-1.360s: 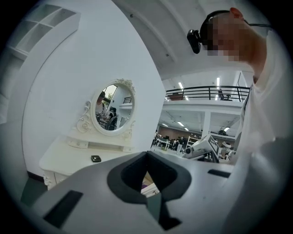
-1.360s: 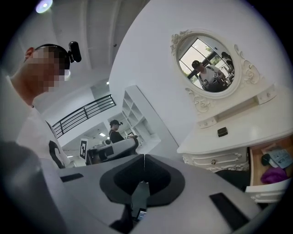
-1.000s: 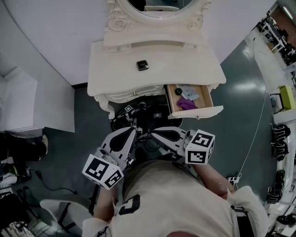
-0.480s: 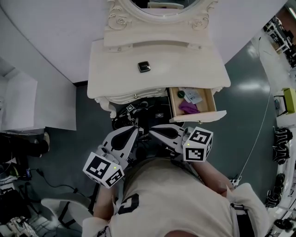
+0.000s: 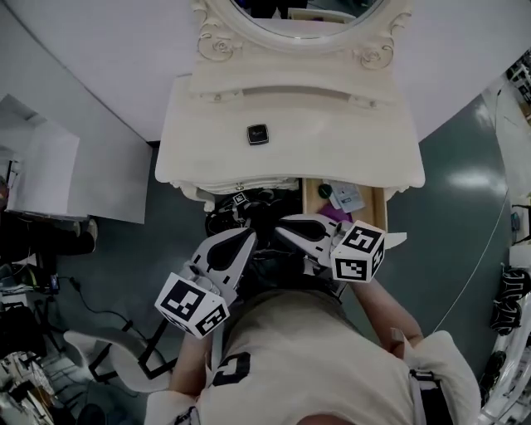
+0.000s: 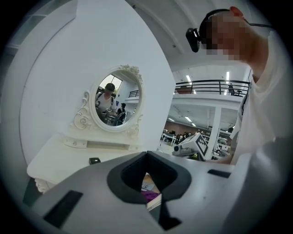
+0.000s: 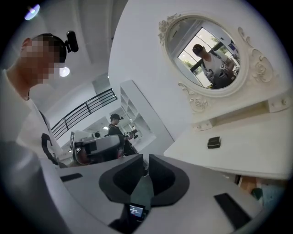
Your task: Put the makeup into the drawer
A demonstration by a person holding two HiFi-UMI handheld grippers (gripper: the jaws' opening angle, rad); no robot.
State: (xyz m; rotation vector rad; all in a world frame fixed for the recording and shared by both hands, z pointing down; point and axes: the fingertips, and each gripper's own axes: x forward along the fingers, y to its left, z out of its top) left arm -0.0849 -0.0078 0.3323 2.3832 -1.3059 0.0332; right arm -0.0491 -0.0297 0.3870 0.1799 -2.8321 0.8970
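Observation:
A small black compact (image 5: 259, 134) lies on the white dressing table (image 5: 332, 153), left of its middle. It also shows in the left gripper view as the compact (image 6: 94, 160) and in the right gripper view as the compact (image 7: 214, 142). The open drawer (image 5: 375, 199) under the table's right side holds a purple item (image 5: 333, 213), a dark round item and a white packet. Both grippers hang in front of the table, below its edge. My left gripper (image 5: 249, 238) is shut and empty, as its own view (image 6: 147, 153) shows. My right gripper (image 5: 282, 224) is shut and empty too (image 7: 143, 157), partly covering the drawer.
An oval mirror (image 5: 303, 12) stands at the back of the table. Dark cables and gear (image 5: 253, 207) lie under the table's front. A white cabinet (image 5: 46, 170) stands at the left and a white chair (image 5: 108, 365) at the lower left. Another person (image 7: 116, 124) stands far off.
Both grippers have moved forward, closer to the table's front edge. The right gripper's cube now overlaps the open drawer's front. Neither gripper's jaws have changed.

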